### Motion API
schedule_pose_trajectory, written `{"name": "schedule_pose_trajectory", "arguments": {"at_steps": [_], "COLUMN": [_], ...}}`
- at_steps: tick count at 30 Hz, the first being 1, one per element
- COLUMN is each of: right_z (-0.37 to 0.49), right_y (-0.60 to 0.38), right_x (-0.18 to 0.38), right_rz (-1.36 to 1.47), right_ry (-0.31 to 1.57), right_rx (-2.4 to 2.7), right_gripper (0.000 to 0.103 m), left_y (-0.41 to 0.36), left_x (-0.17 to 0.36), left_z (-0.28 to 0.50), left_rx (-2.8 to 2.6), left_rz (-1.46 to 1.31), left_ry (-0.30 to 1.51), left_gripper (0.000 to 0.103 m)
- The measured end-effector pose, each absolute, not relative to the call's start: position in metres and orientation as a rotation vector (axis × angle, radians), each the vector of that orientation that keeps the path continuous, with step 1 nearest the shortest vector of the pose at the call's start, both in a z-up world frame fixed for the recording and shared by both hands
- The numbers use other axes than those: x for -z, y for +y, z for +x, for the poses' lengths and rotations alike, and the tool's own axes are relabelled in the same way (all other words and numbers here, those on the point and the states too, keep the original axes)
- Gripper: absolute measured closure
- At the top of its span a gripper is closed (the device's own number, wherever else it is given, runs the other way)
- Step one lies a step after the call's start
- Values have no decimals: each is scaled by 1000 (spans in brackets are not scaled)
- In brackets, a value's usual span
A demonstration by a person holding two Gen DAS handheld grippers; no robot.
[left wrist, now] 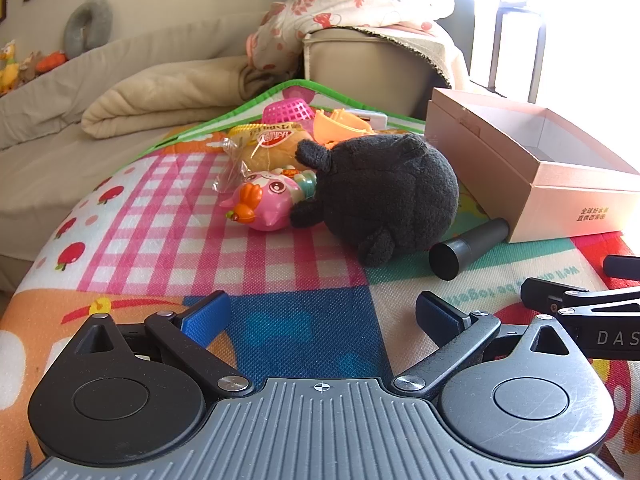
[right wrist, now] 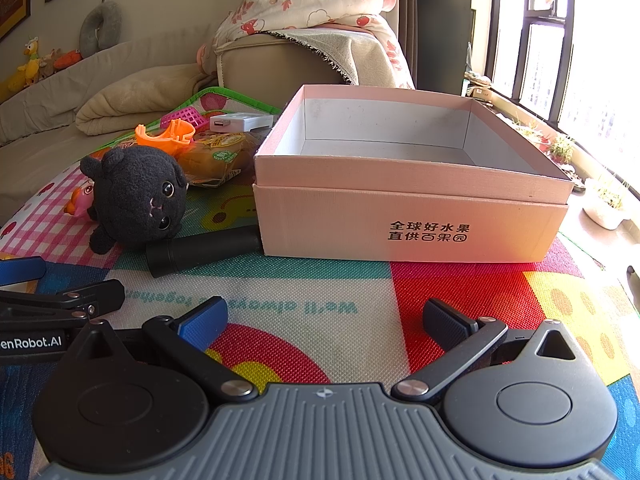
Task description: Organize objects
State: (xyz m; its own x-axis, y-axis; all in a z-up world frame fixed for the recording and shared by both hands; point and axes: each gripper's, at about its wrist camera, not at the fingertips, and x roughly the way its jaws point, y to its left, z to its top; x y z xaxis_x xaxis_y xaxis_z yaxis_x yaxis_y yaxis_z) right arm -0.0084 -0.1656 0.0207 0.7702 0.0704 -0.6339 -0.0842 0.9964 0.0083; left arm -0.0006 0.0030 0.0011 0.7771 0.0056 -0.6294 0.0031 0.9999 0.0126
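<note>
**Both grippers held wide over the play mat, toys lying beside the open box**

While the colourful play mat [right wrist: 328, 280] is being viewed from low down by both wrist cameras, the left gripper [left wrist: 322, 316] is being held just above it with its blue-padded fingers [left wrist: 206, 318] spread wide and nothing between them. The right gripper [right wrist: 326, 320] is being held the same way, wide apart and empty, pointing toward the pink cardboard box [right wrist: 412, 216]. The two tools are being kept side by side; part of each is being caught at the edge of the other's view.

The box is being shown open, its white inside bare, standing on the mat to the right of the toys. A black cylinder [right wrist: 200, 250] is being seen lying on its side, one end touching the box's lower front corner. Just beside it, a black plush cat [right wrist: 136, 196] is lying tipped over, its face turned toward the right camera. A pink plastic toy [left wrist: 262, 200] is being pressed against the plush on its far side. Behind them, a wrapped bread bun [right wrist: 218, 156], an orange plastic piece [right wrist: 164, 136], a pink plastic basket [left wrist: 288, 110] and a white adapter [right wrist: 240, 122] are being seen clustered near the mat's green edge. Beyond the mat, a beige sofa [left wrist: 80, 140] with a folded blanket [left wrist: 160, 100] is being shown.
</note>
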Motion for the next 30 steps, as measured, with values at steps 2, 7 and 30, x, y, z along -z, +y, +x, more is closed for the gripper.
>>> {"name": "schedule_pose_trajectory", "arguments": {"at_steps": [2,7,30], "right_z": [-8,-7,-5], "right_y": [-167,-167,-168], "right_x": [-21,-24,-27], "right_rz": [-18,-27,-36], "right_ry": [688,719,778], "right_rx": [-85,-98,-107], "right_gripper": [0,0,0], "left_y": [2,2,-9], "left_x": [-1,0,-47], "left_z": [-1,0,45], "left_rx": [0,-2,124], "left_rz": [10,15,-97], "left_ry": [681,683,610], "left_gripper": [1,1,2]}}
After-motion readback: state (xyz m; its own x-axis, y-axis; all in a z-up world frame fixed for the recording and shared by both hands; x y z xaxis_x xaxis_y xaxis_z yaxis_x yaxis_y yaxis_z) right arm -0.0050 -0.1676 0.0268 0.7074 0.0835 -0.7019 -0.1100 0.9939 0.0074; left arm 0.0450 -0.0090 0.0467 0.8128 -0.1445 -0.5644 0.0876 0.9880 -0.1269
